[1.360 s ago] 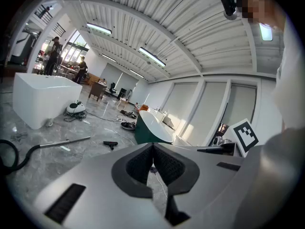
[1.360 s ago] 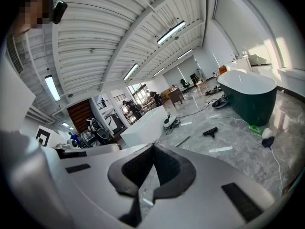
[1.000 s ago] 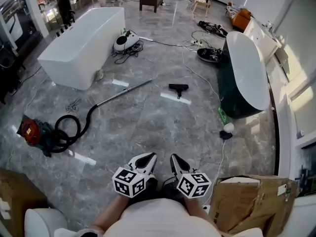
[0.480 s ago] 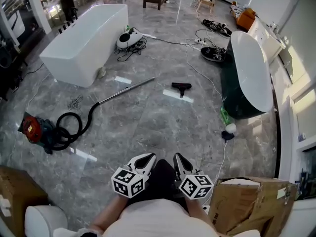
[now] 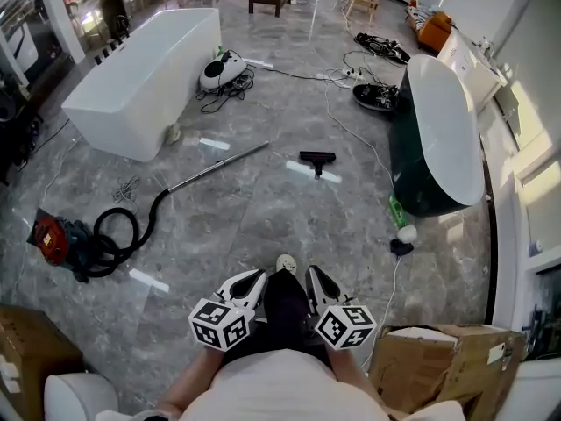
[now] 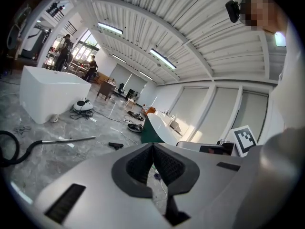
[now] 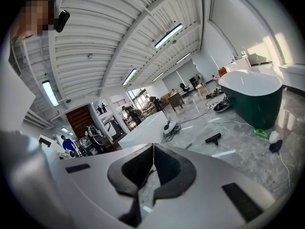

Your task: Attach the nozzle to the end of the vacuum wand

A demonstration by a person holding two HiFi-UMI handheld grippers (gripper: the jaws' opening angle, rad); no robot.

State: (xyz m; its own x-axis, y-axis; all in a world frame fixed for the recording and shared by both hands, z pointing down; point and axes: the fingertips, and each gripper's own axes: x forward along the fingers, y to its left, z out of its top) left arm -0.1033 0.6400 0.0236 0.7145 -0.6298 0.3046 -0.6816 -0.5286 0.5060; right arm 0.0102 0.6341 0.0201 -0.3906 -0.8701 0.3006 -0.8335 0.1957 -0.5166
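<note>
Frankly, we cannot discern the socket on the black nozzle [image 5: 316, 158], three o'clock from the wand [image 5: 219, 166]; left gripper [image 5: 252, 277], right gripper [image 5: 311, 275] pressed together, empty.

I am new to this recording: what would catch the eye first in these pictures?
A white bathtub at the upper left and a dark green bathtub at the right dominate the grey floor. Between them lie the metal vacuum wand and, apart from it, the black nozzle.

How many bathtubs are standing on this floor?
2: a white rectangular bathtub stands at the head view's upper left, a dark green oval bathtub at its right. More may lie outside the frame.
</note>
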